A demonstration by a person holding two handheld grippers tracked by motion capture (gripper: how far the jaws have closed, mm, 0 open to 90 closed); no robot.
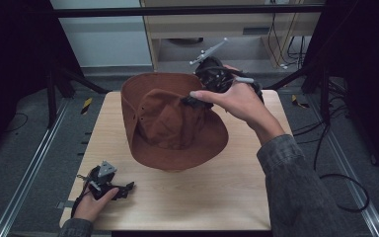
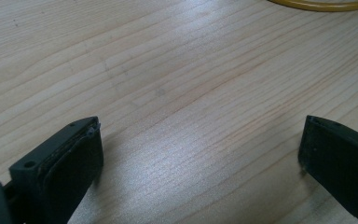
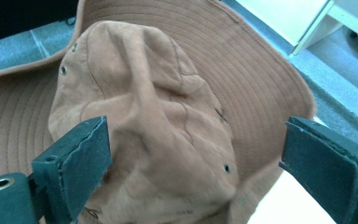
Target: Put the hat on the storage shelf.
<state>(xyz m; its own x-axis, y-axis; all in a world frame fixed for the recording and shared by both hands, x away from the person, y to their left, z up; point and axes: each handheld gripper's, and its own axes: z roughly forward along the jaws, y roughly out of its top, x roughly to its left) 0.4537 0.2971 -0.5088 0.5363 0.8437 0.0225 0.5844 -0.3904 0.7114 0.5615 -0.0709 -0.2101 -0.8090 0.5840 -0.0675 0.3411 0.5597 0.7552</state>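
no readable text, labels or numbers (hat (image 1: 172, 123) unmarked too)

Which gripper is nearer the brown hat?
Right. The right gripper hovers open over the hat's crown; the left gripper rests on the table, apart from the brim.

We seem to be in a lab or test room built for recording, not a home: a small wooden table (image 1: 177, 197) stands alone on grey carpet, flanked by metal floor rails (image 1: 24, 182) at 9 and 3 o'clock. Black frame posts (image 1: 52, 94) and dark curtains close the sides, loose cables (image 1: 345, 182) trail at 3 o'clock, and a pale cabinet (image 1: 217, 29) with dangling wires stands at 12 o'clock.
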